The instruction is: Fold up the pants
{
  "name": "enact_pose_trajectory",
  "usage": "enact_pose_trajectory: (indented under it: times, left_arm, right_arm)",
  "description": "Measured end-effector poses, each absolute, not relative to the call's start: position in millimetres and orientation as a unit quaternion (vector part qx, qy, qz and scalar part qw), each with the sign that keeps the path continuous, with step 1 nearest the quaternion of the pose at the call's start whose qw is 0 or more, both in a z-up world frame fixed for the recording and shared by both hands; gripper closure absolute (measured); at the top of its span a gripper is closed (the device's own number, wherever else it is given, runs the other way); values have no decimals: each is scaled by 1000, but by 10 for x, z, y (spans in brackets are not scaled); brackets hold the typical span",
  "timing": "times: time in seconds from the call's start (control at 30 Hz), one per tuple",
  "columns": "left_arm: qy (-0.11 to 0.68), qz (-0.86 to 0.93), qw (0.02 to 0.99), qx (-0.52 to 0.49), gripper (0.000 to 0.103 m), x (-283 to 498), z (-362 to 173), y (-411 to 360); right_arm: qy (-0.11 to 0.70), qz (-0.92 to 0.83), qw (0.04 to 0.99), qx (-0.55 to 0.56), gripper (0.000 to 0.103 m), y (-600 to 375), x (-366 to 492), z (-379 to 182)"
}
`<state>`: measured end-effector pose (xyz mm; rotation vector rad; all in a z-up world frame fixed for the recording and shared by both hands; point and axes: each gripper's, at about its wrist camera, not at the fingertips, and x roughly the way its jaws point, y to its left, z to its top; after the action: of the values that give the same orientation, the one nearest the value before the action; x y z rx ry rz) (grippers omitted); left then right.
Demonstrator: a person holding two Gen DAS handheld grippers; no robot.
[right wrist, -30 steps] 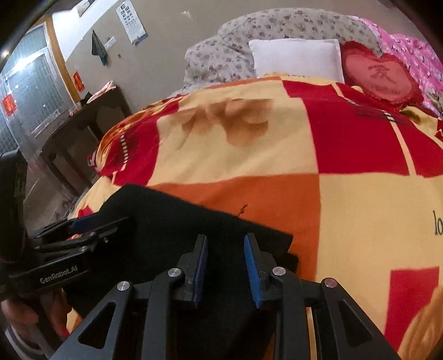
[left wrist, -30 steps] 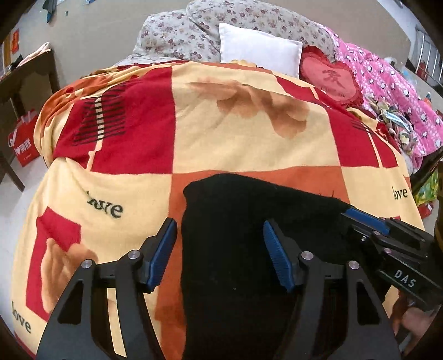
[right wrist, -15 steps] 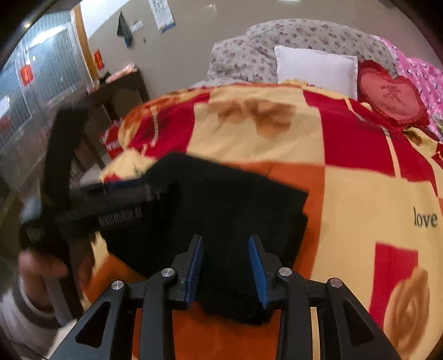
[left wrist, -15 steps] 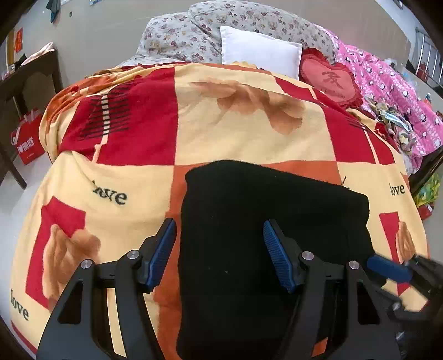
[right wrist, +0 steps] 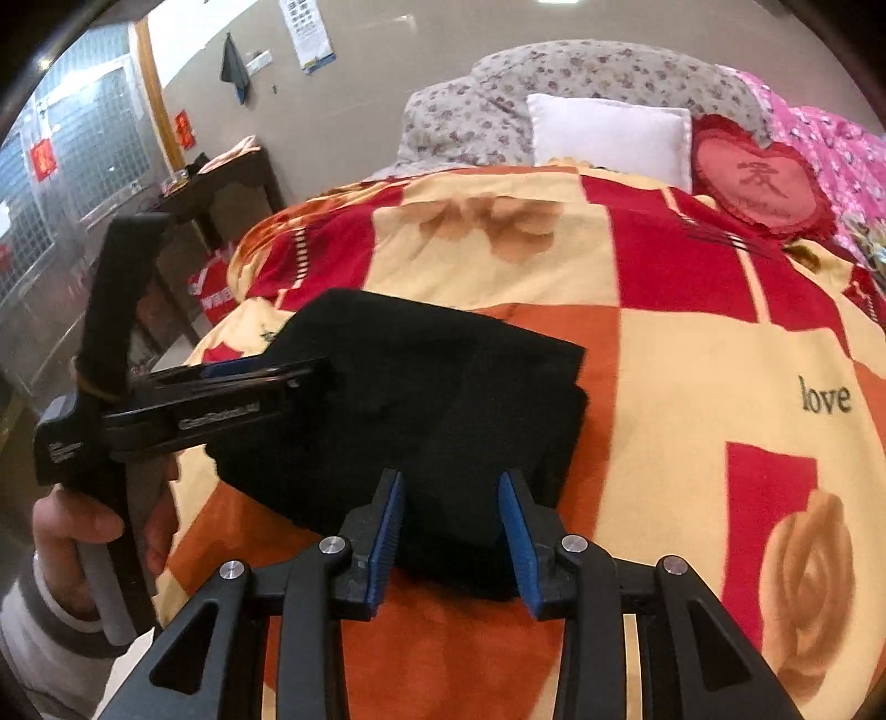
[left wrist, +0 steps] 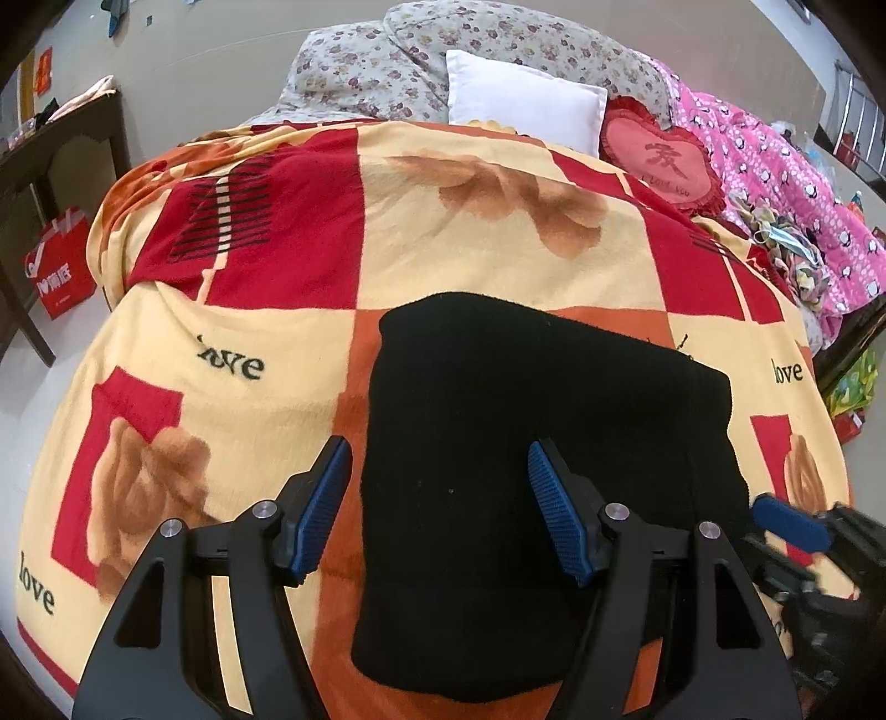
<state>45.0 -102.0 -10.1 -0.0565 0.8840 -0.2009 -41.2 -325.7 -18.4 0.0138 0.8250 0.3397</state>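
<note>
- Blue-padded left claw (left wrist: 440, 509) hung spread wide above the near part of the pants (left wrist: 531, 471), holding nothing.
- Right claw (right wrist: 451, 540) also stood apart and empty, over the near right corner of the pants (right wrist: 421, 410).
- Folded into a black block, the pants lay on the red, orange and cream blanket (left wrist: 288, 310).
- White pillow (left wrist: 520, 99) and a heart cushion (left wrist: 662, 158) sat at the bed's far end.

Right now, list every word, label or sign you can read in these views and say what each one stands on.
"love": printed several times on the blanket, in black.
"I LOVE YOU": small, under a red character on the heart cushion; only just legible.
White lettering on the left gripper body: blurred, unreadable.
Red bag by the table: white print, unreadable.
Wall poster: too small.
Black pants: no text.
</note>
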Motion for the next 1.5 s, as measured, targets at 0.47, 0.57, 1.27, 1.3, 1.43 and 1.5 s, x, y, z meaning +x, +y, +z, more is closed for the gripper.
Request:
enact_pose_trajectory:
  times: [0.47,0.57,1.27,1.3,1.43,1.5]
  left_arm:
    - [436,-112,890,-65,36,358,-38,-835]
    - [440,-119,887,-74,35,358,-30,-786]
    - [447,-158,874,-108,23,530,-266,-724]
    - [447,-159,874,-109,23,538,-276,-729]
    - [448,-161,872,-115,22,568,-301,-732]
    - [449,-160,871,-118,22,579,-308,-736]
  right_arm:
    - [400,168,898,77,54,-3477,-286,-216]
    - [403,167,891,124,49,-3568,-162,-275]
    - [422,199,861,201,33,-3663,133,-566]
    - [419,200,862,202,32,-3666,139,-571]
    - [413,201,867,191,30,-3618,164,-574]
    - [412,201,868,190,28,-3617,163,-573]
